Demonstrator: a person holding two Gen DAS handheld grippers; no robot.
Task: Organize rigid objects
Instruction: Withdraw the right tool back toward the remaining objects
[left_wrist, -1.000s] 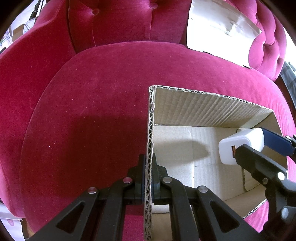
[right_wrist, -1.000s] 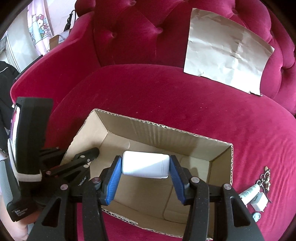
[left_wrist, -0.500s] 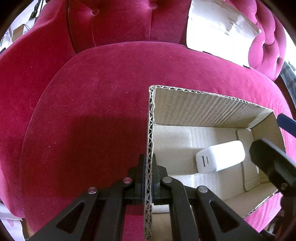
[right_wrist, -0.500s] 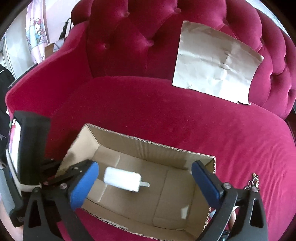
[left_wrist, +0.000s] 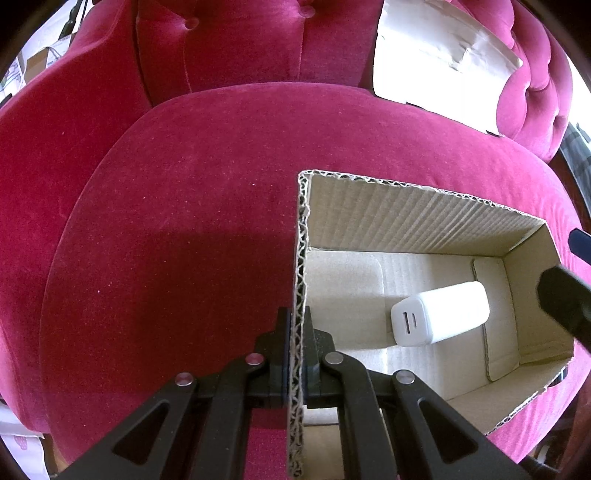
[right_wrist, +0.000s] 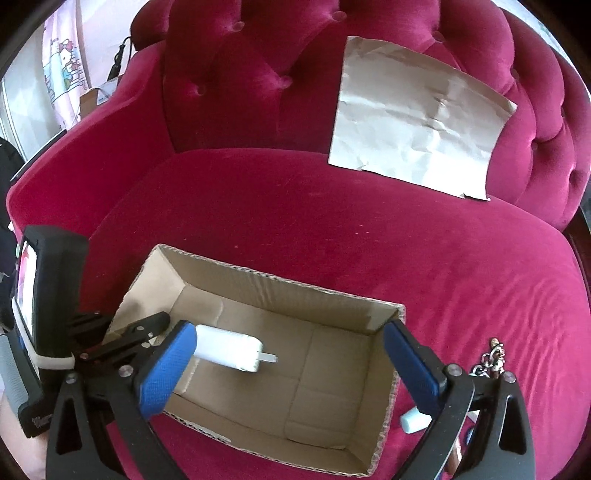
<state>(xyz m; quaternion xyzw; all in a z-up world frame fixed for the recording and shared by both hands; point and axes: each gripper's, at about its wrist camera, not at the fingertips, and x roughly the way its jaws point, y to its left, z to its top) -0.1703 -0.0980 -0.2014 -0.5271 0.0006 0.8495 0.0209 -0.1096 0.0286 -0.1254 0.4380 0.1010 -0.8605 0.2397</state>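
Note:
An open cardboard box (left_wrist: 406, 214) sits on the red velvet sofa seat. My left gripper (left_wrist: 295, 354) is shut on the box's left wall, one finger on each side of the corrugated edge. A white plug charger (left_wrist: 439, 317) lies on its side on the box floor, free of both grippers. In the right wrist view the charger (right_wrist: 229, 349) rests near the box's (right_wrist: 280, 291) left end, prongs pointing right. My right gripper (right_wrist: 290, 334) hangs above the box, open wide, its blue pads (right_wrist: 173, 358) clear of the charger. One of its fingers (left_wrist: 565, 302) shows at the left wrist view's right edge.
A crumpled sheet of paper (right_wrist: 417, 122) leans on the tufted sofa back. Right of the box lie a metal keychain (right_wrist: 493, 354) and a small white tube (right_wrist: 413, 421) on the seat (right_wrist: 332, 229). The left gripper's body (right_wrist: 44, 295) stands beside the box's left end.
My right gripper opened and let go of the charger, which dropped onto the box floor. The right gripper then rose a little. The left gripper kept its hold on the wall.

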